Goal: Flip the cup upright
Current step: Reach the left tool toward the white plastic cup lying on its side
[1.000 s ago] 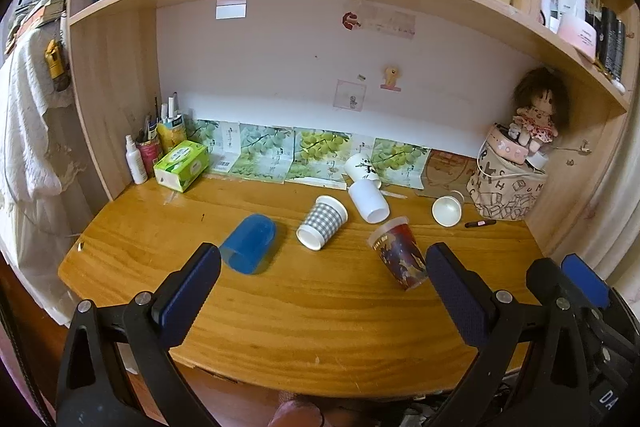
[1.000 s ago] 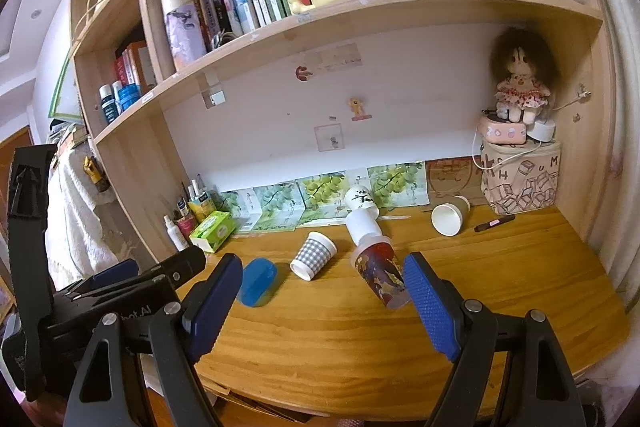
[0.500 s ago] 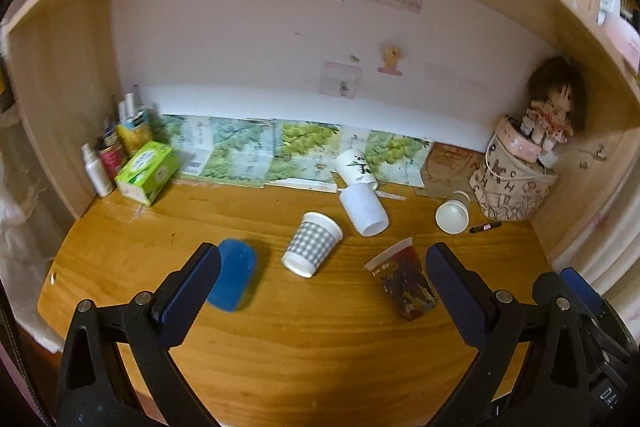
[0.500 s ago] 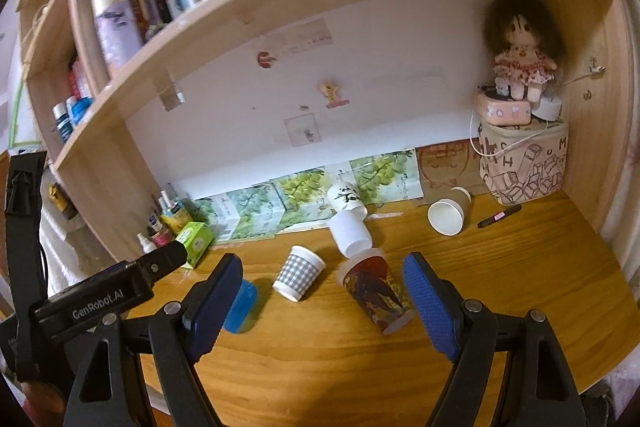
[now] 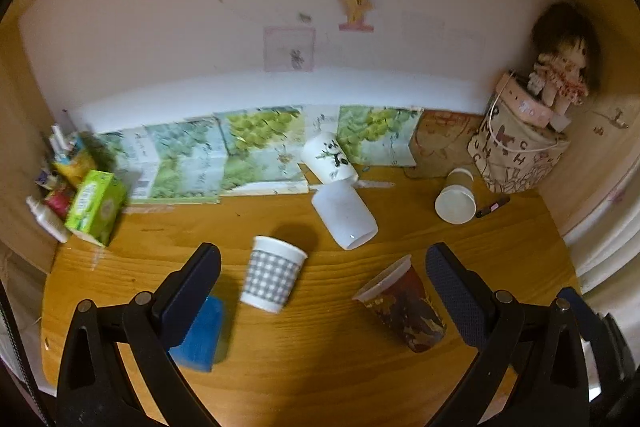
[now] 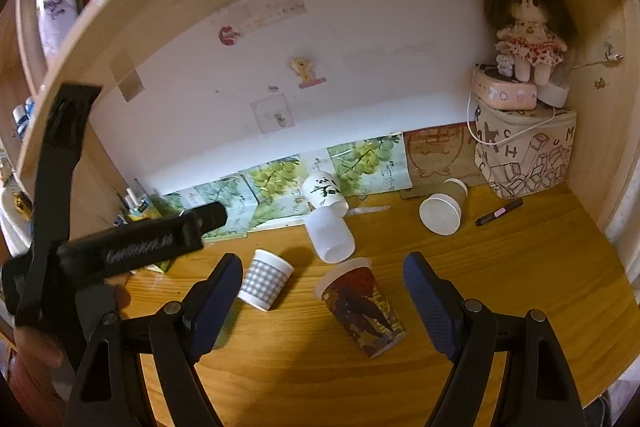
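Several cups lie tipped over on the wooden desk. A grey checked cup lies in the middle, a dark printed cup to its right, and a blue cup at the left, partly behind my left gripper's finger. A plain white cup, a panda-print cup and a paper cup lie farther back. My left gripper is open and empty, above the checked cup. My right gripper is open and empty, with the printed cup between its fingers.
A green tissue box and small bottles stand at the back left. A patterned fabric bin with a doll on top stands at the back right. A pen lies beside it. A shelf overhangs the desk.
Both grippers have moved forward and down toward the desk, so the cups look larger and closer. The upper shelf has mostly left the left wrist view. No cup has moved.
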The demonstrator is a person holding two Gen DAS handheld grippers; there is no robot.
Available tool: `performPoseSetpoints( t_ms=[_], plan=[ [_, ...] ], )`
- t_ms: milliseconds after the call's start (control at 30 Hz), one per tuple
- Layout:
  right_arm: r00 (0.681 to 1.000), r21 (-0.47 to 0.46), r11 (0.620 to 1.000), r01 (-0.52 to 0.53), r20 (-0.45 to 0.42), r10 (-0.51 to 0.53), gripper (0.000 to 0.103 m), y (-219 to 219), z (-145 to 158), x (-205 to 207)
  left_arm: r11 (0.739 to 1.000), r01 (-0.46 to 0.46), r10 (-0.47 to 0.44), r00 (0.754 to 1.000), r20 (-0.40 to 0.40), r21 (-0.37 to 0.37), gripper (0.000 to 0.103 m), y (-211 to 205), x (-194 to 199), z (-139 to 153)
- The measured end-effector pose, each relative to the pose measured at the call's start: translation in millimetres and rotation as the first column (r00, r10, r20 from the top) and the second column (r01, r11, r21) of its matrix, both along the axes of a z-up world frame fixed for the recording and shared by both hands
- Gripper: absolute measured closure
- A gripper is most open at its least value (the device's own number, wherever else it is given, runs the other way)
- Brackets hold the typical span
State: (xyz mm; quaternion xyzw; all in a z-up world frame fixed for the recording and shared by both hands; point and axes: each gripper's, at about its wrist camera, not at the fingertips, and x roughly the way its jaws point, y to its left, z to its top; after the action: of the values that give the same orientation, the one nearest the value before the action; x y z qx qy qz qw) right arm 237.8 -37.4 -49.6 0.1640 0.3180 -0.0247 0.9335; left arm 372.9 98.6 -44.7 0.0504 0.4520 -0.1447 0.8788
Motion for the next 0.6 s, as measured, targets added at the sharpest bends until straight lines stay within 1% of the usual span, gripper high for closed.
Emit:
performPoseSetpoints(
  t_ms=[67, 167, 267, 333, 433, 533, 600],
  plan=[
    [1.000, -0.014, 1.000, -0.002, -0.007, 0.001, 0.020, 0, -7, 8, 1.000, 0.008, -0.008, 0.999, -0.040, -0.007, 0.001, -5, 14, -8],
    [1.000, -0.036, 0.999, -0.015, -0.007, 0.015, 0.020, 2, -17, 17, 1.000, 0.004, -0.005, 0.992, -0.123, -0.003, 0.001, -14, 40, -24],
    [1.000, -0.078, 0.997, -0.030, -0.001, 0.030, 0.020, 6, -27, 26, 1.000, -0.008, 0.008, 0.985, -0.174, 0.000, 0.001, -23, 63, -41],
    [0.999, -0.107, 0.994, -0.038, -0.008, 0.037, 0.020, 10, -34, 30, 1.000, -0.006, 0.006, 0.974, -0.226, -0.001, 0.001, -28, 77, -52],
    [0.999, -0.114, 0.992, -0.051, -0.021, 0.049, 0.020, 13, -42, 36, 1.000, -0.004, -0.003, 0.950, -0.312, -0.024, 0.001, -36, 99, -74],
    [0.998, -0.117, 0.991, -0.061, -0.035, 0.057, 0.020, 15, -51, 40, 1.000, 0.004, -0.003, 0.939, -0.345, 0.002, 0.001, -46, 112, -90],
    [0.997, -0.129, 0.989, -0.066, -0.044, 0.061, 0.020, 18, -57, 44, 0.999, 0.024, -0.010, 0.931, -0.364, 0.033, 0.001, -56, 120, -104]
  ],
)
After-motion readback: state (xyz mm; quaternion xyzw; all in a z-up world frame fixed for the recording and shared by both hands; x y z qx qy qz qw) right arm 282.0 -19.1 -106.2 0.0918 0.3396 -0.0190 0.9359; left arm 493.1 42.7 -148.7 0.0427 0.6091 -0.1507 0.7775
